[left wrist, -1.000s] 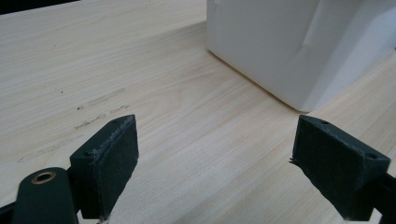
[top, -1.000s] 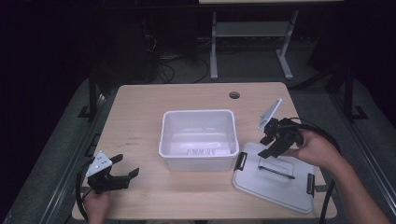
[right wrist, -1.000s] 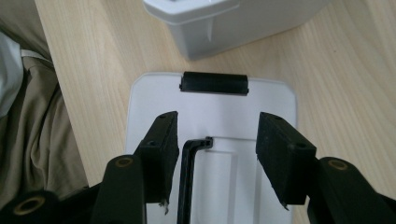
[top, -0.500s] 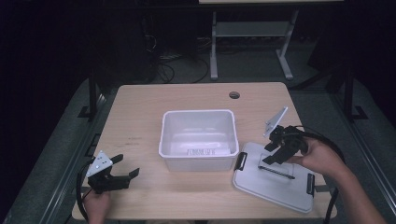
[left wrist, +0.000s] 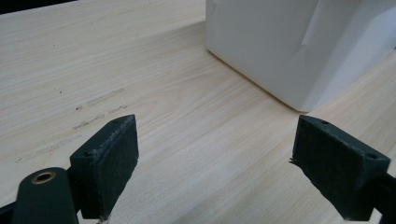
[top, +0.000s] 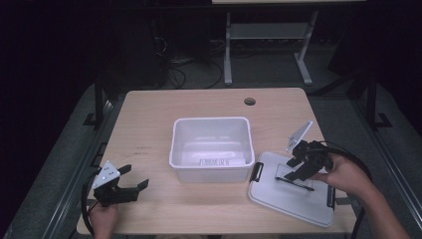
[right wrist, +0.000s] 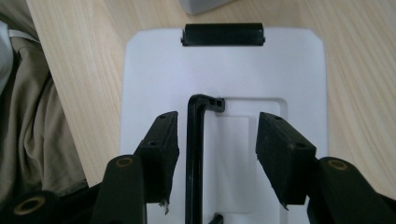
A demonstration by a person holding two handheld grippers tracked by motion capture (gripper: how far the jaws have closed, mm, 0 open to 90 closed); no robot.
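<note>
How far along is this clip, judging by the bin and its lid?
Early. The white bin stands open and looks empty; its lid lies flat on the table beside it. The right gripper is open, its jaws straddling the lid's black handle, not yet clamped. The left gripper rests open, apart. Lifting and fitting the lid probably remain.

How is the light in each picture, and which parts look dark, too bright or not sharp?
High view: the wooden table is lit, the room behind is almost black, and the white bin glares slightly inside. Left gripper view: the bin wall is pale and soft, the wood grain sharp. Right gripper view: the white lid is nearly blown out, and its black handle stands out crisply.
</note>
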